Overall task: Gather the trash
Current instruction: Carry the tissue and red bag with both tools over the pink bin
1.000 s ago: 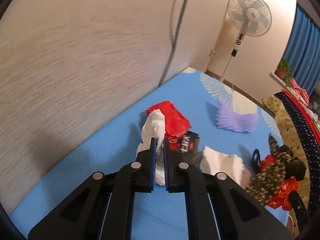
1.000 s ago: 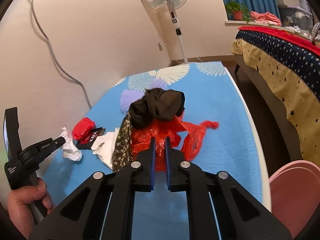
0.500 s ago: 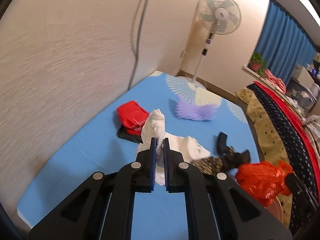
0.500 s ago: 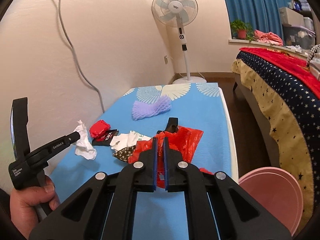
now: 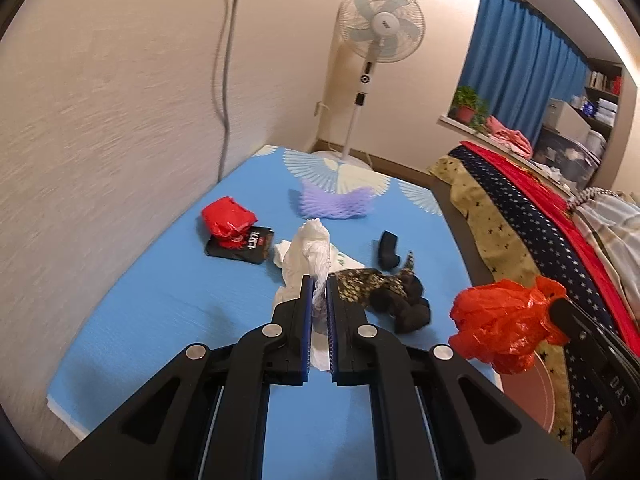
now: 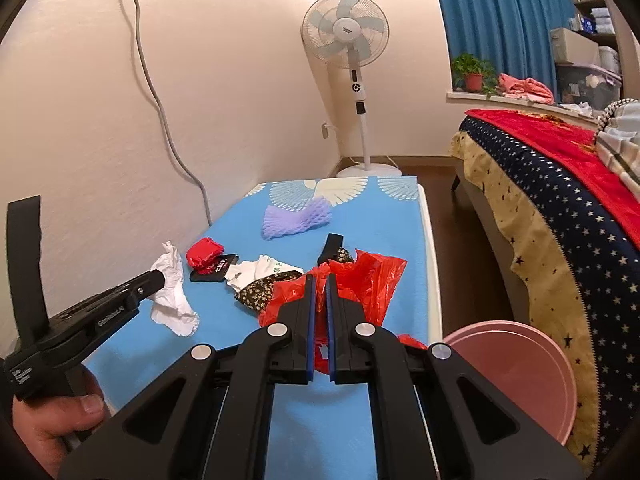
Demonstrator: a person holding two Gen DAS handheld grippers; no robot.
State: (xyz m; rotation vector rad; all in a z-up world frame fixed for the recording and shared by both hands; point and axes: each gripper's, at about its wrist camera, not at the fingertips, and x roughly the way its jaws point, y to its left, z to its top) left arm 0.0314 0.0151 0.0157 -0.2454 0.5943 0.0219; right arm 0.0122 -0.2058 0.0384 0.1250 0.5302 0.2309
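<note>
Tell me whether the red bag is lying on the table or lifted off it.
Lifted. The right gripper is shut on the red bag, which hangs crumpled in the air beyond the table edge in the left view.

- The white tissue [image 5: 306,256] hides part of the white wrapper [image 5: 282,250] behind it in the left wrist view.
- The red plastic bag [image 6: 360,280] covers most of the patterned cloth [image 6: 256,290] in the right wrist view (only one end shows).
- The pink bin [image 6: 516,364] is partly behind the right hand-held gripper [image 6: 319,280].
- Print on the black packet [image 5: 242,246] is too small to read.
- The shelf [image 5: 600,84] contents are too small to tell.
</note>
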